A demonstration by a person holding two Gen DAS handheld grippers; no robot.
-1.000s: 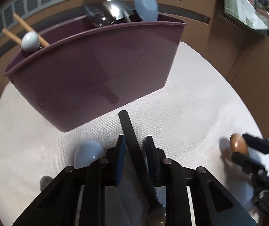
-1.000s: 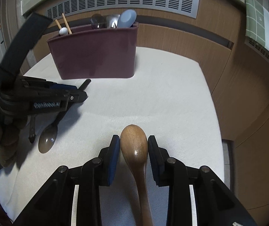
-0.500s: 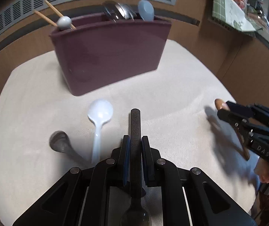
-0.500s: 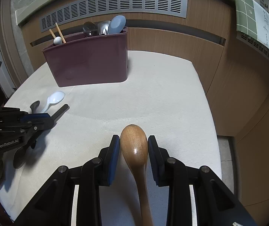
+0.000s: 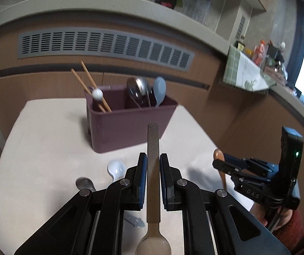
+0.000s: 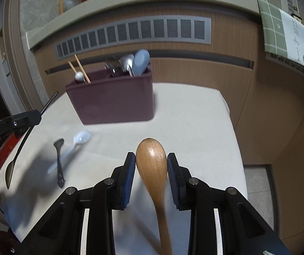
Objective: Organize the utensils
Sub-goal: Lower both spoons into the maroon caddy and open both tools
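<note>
My left gripper (image 5: 153, 159) is shut on the dark handle of a spoon (image 5: 153, 144), held above the table with the handle pointing forward and the bowl back toward the camera. The right wrist view shows this gripper (image 6: 38, 114) at the left, the spoon's bowl (image 6: 9, 172) hanging below it. My right gripper (image 6: 151, 161) is shut on the bowl of a wooden spoon (image 6: 152, 153). A maroon utensil holder (image 5: 130, 131) (image 6: 113, 104) stands at the back, holding chopsticks, metal spoons and a light blue spoon. A white plastic spoon (image 5: 115, 167) (image 6: 79, 140) and a dark metal spoon (image 5: 84, 183) (image 6: 58, 159) lie on the cloth.
The table (image 6: 194, 116) has a pale cloth and drops off at the right edge. A wood-panelled wall with a grey vent grille (image 5: 105, 44) runs behind the holder. A small metal piece (image 5: 136, 222) lies under my left gripper. A green cloth (image 6: 279, 36) hangs at the right.
My left gripper closed on the dark-handled spoon, then lifted it and drew back from the holder, which now looks smaller. My right gripper rose slightly with the wooden spoon.
</note>
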